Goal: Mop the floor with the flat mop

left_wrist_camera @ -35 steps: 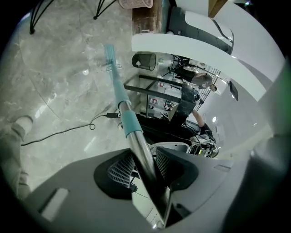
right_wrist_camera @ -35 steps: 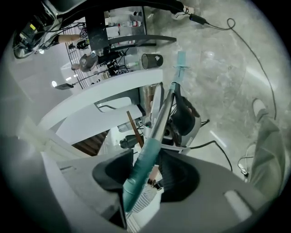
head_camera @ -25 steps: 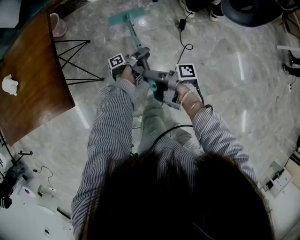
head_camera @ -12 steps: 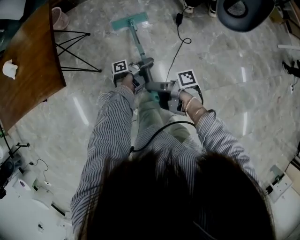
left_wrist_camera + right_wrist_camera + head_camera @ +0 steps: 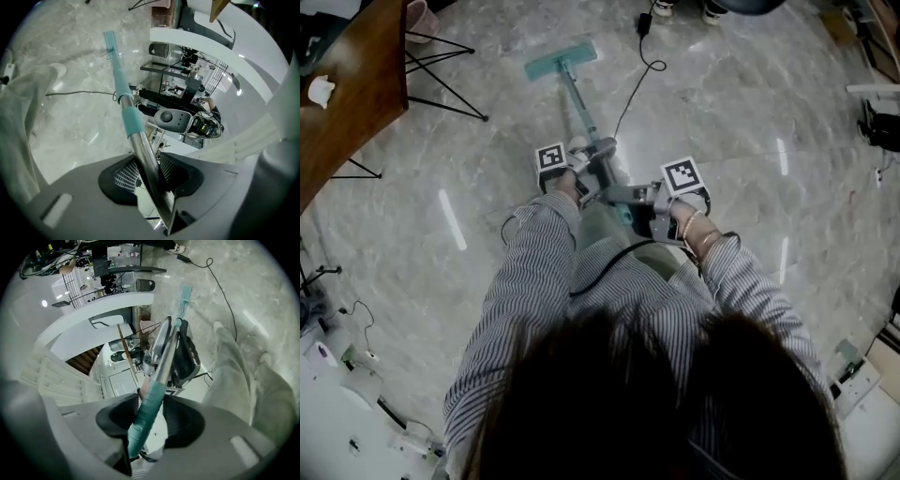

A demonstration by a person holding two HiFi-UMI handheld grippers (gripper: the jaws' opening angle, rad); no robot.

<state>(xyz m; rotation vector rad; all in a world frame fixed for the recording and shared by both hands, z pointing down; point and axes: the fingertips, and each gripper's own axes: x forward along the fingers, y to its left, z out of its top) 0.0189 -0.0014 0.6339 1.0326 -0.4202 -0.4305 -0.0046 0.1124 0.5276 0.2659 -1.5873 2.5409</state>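
The flat mop has a teal head [image 5: 561, 61] lying on the marble floor at top centre, and its metal pole [image 5: 581, 112] slants down toward me. My left gripper [image 5: 598, 156] is shut on the bare metal pole [image 5: 143, 157], with the teal head [image 5: 110, 40] far ahead of it. My right gripper [image 5: 625, 197] is shut lower down, on the teal grip [image 5: 147, 406] at the pole's near end. In the right gripper view the left gripper [image 5: 182, 352] sits just ahead on the pole. Both grippers lie close together in front of my body.
A brown wooden table [image 5: 352, 70] with a white wad [image 5: 319, 89] on it stands at top left, beside a black wire-legged stand [image 5: 441, 56]. A black cable [image 5: 639, 70] trails over the floor right of the mop. Cables and equipment line the left and right edges.
Both grippers and the mop have come back across the floor toward me and away from the table, which has slid to the upper left corner. Both grips are unchanged.
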